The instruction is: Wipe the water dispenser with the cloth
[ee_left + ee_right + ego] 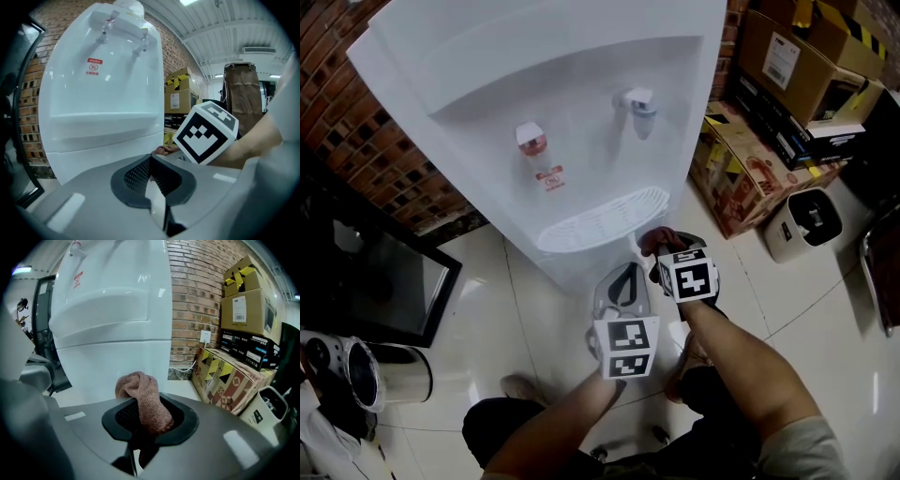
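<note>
right tool (664,246) pinching cloth (145,404) (brown), angled down before dispenser (581,112); left tool (623,286) alongside

water dispenser (581,84): white all over. red tap (531,138) has a red cap, blue tap (639,101) is pale blue, sticker (549,177) is red print on white. cloth (143,401): dusty pink-brown, ribbed knit. left gripper (152,180) and right gripper (140,425): grey shells, black mesh-textured pads. marker cubes (686,275): white with black square patterns. brick wall (192,310): red-brown. boxes (243,291): brown card, yellow-black striped tape. floor (534,309): glossy white tile.
</note>
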